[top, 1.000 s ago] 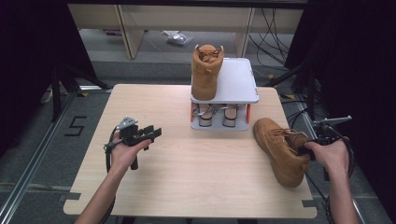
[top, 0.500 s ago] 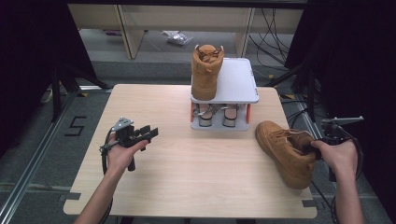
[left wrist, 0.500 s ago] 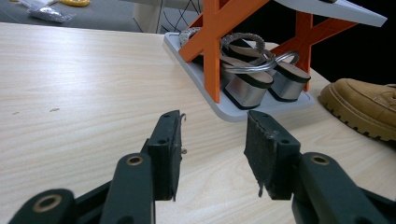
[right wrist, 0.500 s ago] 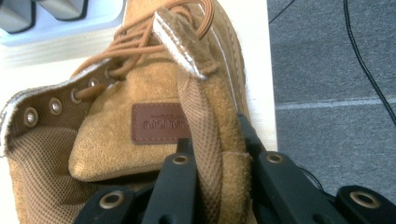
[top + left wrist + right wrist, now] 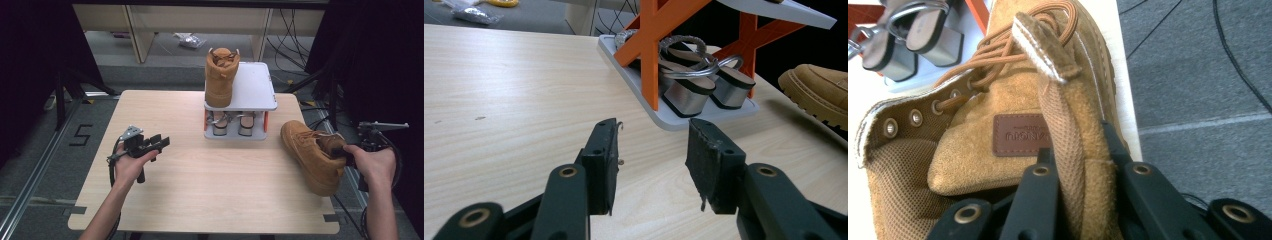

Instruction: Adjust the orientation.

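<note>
Tan boot [image 5: 310, 156] tilted at the desk's [image 5: 210, 200] right edge, collar clamped between right tongs [image 5: 1075, 175], left tongs [image 5: 651, 160] apart above bare desk, second boot [image 5: 220, 75] upright on grey rack [image 5: 255, 85]

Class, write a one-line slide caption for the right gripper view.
Right gripper clamps the collar of a tan suede boot, laces and tongue ahead, silver sandals beyond.
</note>
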A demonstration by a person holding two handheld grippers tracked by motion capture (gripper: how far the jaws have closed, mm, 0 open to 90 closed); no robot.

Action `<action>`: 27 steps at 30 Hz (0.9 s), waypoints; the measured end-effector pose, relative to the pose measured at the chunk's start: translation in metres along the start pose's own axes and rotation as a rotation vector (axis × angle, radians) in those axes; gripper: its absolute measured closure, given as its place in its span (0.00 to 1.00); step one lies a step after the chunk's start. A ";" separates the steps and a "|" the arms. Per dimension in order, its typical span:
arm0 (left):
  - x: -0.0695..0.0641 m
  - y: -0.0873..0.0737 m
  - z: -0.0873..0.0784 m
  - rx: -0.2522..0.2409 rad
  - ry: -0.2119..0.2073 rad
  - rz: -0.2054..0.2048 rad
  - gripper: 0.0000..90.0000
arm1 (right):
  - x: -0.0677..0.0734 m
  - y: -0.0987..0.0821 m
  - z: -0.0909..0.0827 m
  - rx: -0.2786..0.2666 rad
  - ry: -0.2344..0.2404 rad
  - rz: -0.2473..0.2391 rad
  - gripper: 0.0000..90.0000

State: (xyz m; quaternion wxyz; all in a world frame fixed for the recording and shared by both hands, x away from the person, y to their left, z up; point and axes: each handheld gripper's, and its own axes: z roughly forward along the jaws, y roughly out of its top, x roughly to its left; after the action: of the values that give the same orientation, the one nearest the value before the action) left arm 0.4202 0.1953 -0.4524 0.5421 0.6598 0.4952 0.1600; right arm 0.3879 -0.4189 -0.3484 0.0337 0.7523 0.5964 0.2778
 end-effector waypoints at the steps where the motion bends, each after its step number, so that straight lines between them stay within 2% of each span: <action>1: 0.001 0.000 -0.001 0.000 0.001 -0.004 0.61 | -0.002 0.000 0.000 -0.016 -0.017 -0.036 0.92; 2: 0.002 0.000 -0.001 0.001 0.004 -0.006 0.61 | -0.001 0.001 -0.001 -0.004 -0.006 -0.003 0.92; 4: 0.004 0.000 -0.003 -0.001 0.004 -0.003 0.61 | -0.001 0.003 -0.002 -0.004 0.005 -0.001 0.92; 6: 0.005 0.001 -0.004 -0.008 0.004 -0.012 0.61 | -0.002 0.006 -0.003 -0.016 -0.012 -0.012 0.92; 7: 0.005 0.001 -0.005 -0.005 0.010 -0.012 0.61 | 0.000 0.006 -0.003 -0.015 -0.001 0.021 0.92; 9: 0.006 0.002 -0.006 -0.013 0.007 -0.018 0.61 | -0.002 0.009 -0.005 -0.019 -0.010 0.011 0.92; 10: 0.007 0.002 -0.006 -0.014 0.006 -0.018 0.61 | -0.001 0.010 -0.006 -0.019 -0.003 0.031 0.92; 14: 0.009 0.002 -0.005 -0.012 0.012 -0.016 0.61 | -0.003 0.015 -0.008 -0.033 0.001 0.044 0.91; 15: 0.009 0.002 -0.005 -0.012 0.014 -0.018 0.61 | -0.004 0.017 -0.010 -0.024 -0.046 0.013 0.91; 16: 0.009 0.002 -0.005 -0.011 0.015 -0.017 0.61 | -0.003 0.018 -0.009 -0.038 -0.038 0.035 0.91; 17: 0.009 0.002 -0.005 -0.011 0.015 -0.017 0.61 | -0.003 0.019 -0.010 -0.026 -0.033 0.032 0.91; 18: 0.010 0.002 -0.005 -0.014 0.012 -0.020 0.61 | -0.003 0.021 -0.011 -0.033 -0.049 0.033 0.92; 19: 0.010 0.002 -0.006 -0.015 0.012 -0.020 0.61 | -0.003 0.022 -0.012 -0.027 -0.040 0.038 0.91; 27: 0.009 0.002 -0.006 -0.017 0.007 -0.017 0.61 | 0.000 0.028 -0.017 -0.060 -0.031 0.067 0.92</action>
State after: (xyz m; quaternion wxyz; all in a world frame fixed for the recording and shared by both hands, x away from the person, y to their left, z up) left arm 0.4206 0.2067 -0.4517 0.5474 0.6504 0.5012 0.1618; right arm 0.4048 -0.4318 -0.3239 0.0562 0.7748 0.5616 0.2847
